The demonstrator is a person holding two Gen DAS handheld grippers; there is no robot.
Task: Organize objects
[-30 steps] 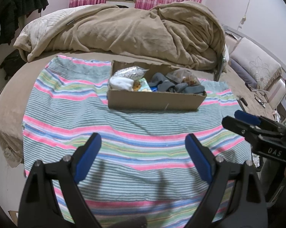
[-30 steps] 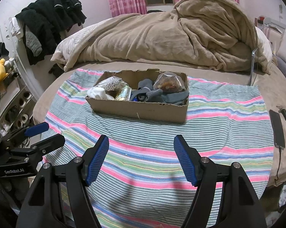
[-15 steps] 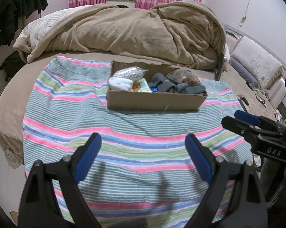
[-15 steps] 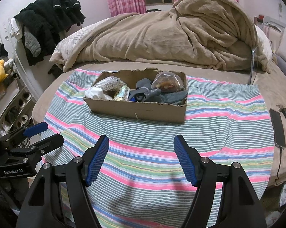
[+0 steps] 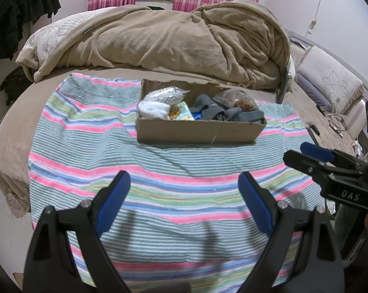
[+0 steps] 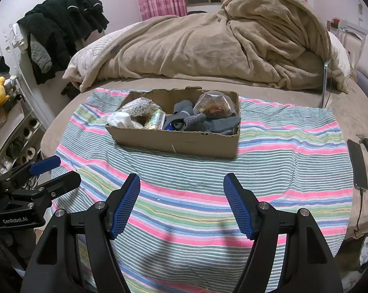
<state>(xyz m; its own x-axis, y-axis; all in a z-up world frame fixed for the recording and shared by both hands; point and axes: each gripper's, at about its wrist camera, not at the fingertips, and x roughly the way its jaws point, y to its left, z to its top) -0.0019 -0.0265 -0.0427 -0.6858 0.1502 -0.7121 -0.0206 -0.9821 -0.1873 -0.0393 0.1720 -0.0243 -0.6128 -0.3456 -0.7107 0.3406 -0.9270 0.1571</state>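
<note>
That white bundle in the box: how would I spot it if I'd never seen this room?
Find the striped cloth spread on the bed; a low cardboard box sits on it. At the box's left end lies the white bundle, soft and rolled. It is the only plain white piece, beside a clear bag of white beads and away from the grey socks.

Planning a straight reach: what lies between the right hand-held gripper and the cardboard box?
Only bare striped towel between the right hand-held gripper and the brown cardboard box, per the right wrist view.
</note>
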